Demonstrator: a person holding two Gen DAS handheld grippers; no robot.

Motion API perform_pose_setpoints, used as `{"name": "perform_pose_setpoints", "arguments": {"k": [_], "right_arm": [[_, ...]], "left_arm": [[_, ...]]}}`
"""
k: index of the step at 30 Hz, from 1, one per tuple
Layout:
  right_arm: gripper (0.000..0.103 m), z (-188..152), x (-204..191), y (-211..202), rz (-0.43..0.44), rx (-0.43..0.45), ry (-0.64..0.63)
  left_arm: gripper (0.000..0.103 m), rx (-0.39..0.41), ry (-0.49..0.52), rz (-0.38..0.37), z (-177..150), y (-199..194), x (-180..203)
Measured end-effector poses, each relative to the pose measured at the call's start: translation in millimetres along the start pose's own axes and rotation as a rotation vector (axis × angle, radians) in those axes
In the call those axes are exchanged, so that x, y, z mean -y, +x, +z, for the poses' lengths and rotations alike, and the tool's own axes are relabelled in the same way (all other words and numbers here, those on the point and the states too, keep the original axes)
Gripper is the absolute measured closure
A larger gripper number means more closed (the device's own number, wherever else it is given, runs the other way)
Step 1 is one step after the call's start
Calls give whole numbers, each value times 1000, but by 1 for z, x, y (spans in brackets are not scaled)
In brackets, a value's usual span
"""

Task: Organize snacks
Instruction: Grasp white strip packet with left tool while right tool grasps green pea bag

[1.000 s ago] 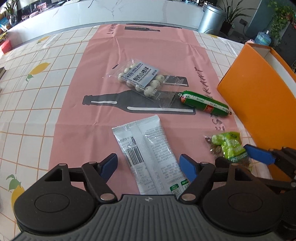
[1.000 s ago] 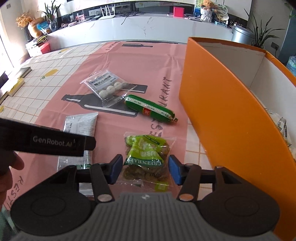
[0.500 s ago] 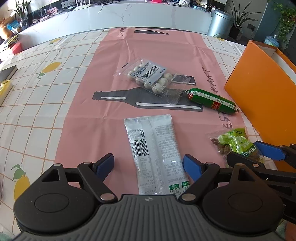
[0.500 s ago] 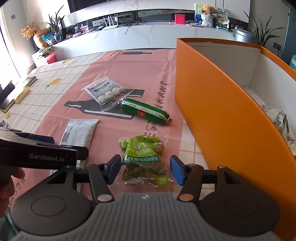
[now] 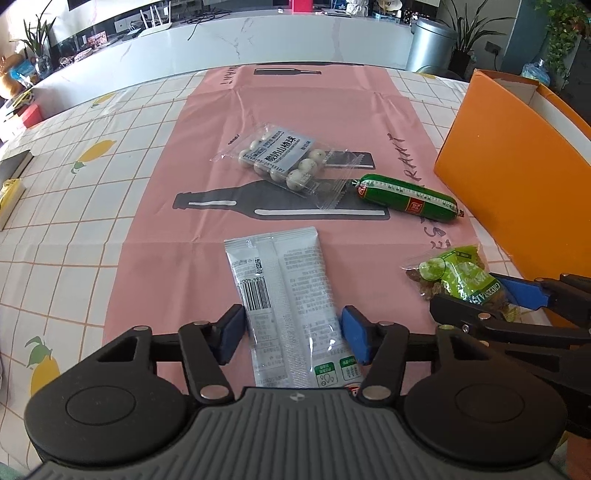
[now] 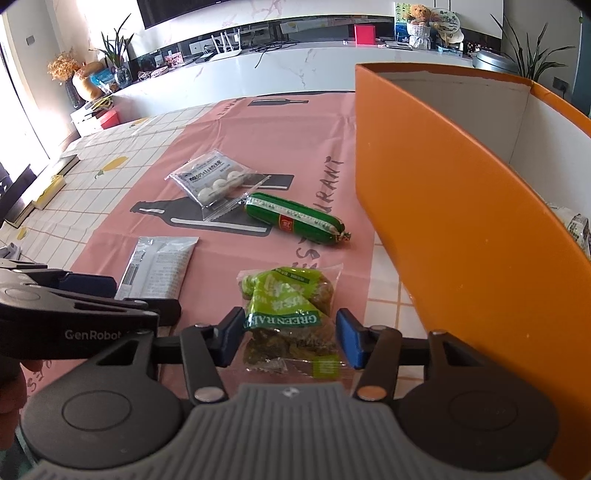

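Observation:
A grey snack packet [image 5: 284,295] lies on the pink mat, between the open fingers of my left gripper [image 5: 293,339]; it also shows in the right wrist view [image 6: 159,266]. A green raisin bag [image 6: 291,314] lies between the open fingers of my right gripper [image 6: 290,339], and shows at the right of the left wrist view [image 5: 461,275]. A clear bag of white balls [image 5: 284,158] and a green sausage [image 5: 406,197] lie further out. The orange box [image 6: 461,229] stands to the right, with a packet [image 6: 576,225] inside.
The pink mat [image 5: 288,110] covers a checked tablecloth [image 5: 74,184]. A book [image 5: 11,192] lies at the left edge. A white counter [image 5: 258,33] and a grey bin [image 5: 432,44] stand beyond the table.
Both grippers have narrowed around their packets. The left jaws have come in close to the grey packet's sides. The views have tilted up slightly.

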State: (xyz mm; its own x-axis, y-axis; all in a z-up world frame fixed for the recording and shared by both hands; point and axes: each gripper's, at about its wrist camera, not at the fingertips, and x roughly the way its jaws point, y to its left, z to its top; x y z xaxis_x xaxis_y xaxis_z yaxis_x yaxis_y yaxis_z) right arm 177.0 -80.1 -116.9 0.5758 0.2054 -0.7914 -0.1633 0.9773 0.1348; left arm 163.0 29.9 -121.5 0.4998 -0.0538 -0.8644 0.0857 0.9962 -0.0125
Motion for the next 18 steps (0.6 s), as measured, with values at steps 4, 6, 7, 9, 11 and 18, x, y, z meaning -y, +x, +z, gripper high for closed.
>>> {"name": "perform_pose_setpoints", "arguments": {"k": [4, 6, 7, 9, 11, 18], "right_arm": [[53, 0, 0, 0, 0, 0, -2], [53, 0, 0, 0, -1, 2, 0], [54, 0, 0, 0, -1, 5, 1], [56, 0, -1, -2, 0, 11, -3], [57, 0, -2, -4, 2, 23, -9], [59, 2, -1, -9, 38, 21, 15]], "left_arm": [[44, 16, -33, -20, 0, -2, -5], [46, 23, -46, -28, 0, -4, -8], [46, 24, -49, -27, -1, -4, -8], [47, 25, -53, -23, -1, -6, -8], [47, 29, -63, -23, 0, -9, -10], [47, 65, -106, -61, 9, -30, -14]]}}
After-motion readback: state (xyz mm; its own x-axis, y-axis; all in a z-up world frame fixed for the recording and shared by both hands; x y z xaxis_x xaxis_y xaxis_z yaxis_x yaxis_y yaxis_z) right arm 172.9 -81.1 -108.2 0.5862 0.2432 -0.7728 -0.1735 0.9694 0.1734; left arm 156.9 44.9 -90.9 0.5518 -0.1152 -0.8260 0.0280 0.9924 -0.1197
